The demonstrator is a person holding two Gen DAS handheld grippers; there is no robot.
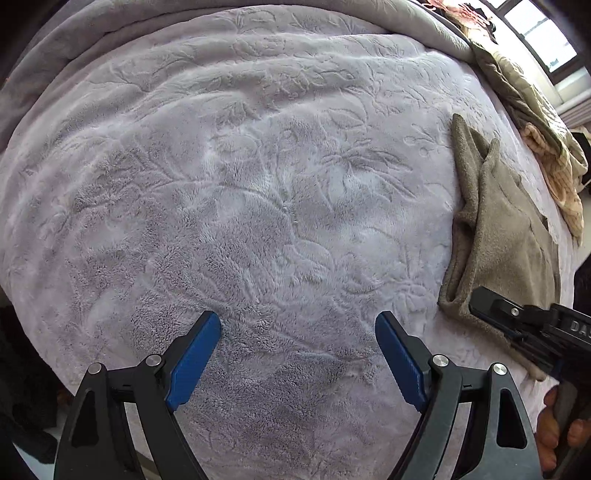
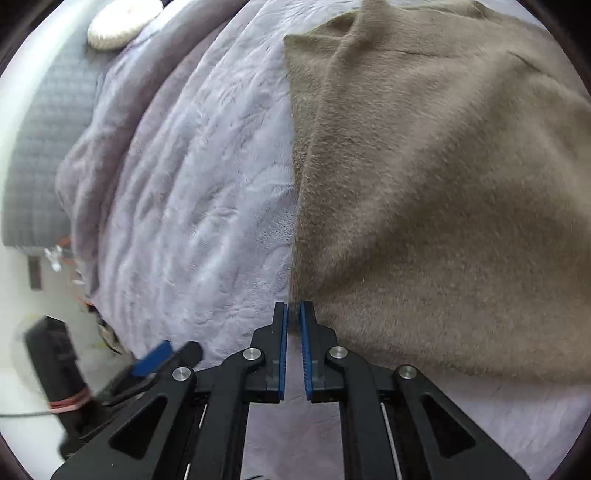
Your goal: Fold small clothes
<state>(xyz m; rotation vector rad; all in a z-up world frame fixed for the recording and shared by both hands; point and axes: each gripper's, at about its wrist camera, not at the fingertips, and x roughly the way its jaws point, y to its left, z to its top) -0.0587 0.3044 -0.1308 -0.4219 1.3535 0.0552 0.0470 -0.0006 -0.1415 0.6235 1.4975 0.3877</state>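
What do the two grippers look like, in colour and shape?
Both the left gripper and the right gripper have black linkage arms with silver pivot pins and ridged blue finger pads. White letters, partly cut off, mark the right gripper's body.

Taupe fleece garment (image 2: 443,192), partly folded, flat on lilac blanket (image 2: 192,192)

one brown garment (image 2: 443,192), one blanket (image 1: 240,184), two grippers (image 1: 297,332).

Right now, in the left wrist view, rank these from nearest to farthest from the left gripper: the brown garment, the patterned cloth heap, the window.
1. Brown garment, right, on the blanket.
2. Patterned cloth heap, behind it at the right edge.
3. Window, top right corner.
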